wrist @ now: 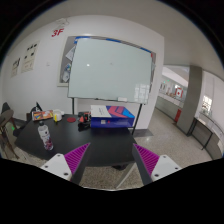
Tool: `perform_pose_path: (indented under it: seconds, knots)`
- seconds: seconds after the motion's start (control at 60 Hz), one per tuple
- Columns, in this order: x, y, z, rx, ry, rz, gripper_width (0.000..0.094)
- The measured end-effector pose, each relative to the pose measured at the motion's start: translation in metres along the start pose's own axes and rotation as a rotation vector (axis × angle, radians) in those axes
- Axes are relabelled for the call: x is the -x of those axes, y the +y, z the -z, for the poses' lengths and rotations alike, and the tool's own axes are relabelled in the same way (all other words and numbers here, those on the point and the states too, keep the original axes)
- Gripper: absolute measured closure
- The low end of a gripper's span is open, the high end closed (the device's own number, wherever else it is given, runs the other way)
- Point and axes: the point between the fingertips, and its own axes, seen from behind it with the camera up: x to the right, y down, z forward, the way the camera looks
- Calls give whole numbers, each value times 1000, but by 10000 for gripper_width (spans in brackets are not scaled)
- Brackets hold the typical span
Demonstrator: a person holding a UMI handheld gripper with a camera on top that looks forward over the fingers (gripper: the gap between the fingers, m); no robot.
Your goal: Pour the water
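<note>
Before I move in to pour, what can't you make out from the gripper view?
- Items on the dark table: too small to tell a cup or bottle.
- Box: print too small to read.
- Table's near side: cut off behind the jaws' pads.
- Gripper: open, holding nothing.

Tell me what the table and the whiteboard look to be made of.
Table: dark and matte with no visible grain, so probably laminate or painted board. Whiteboard: smooth, glossy white panel in a thin pale frame, possibly metal. The gripper is open, with nothing between its fingers.
</note>
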Motion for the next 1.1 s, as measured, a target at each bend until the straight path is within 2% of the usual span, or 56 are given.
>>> perform_pose_path:
  seconds: [0.15, 0.35, 0.583, 0.717, 0.85, 1.1]
  knots:
    - [10, 14, -5, 28, 10, 3, 95]
    - [56, 66, -16, 79, 1, 0, 93]
    - [184, 140, -34, 158, -91, -15, 96]
    - [273, 145, -58, 156, -163, -46, 89]
    - [342, 123, -106, 104, -214, -81, 91]
    - [394, 80, -203, 12, -190, -74, 86]
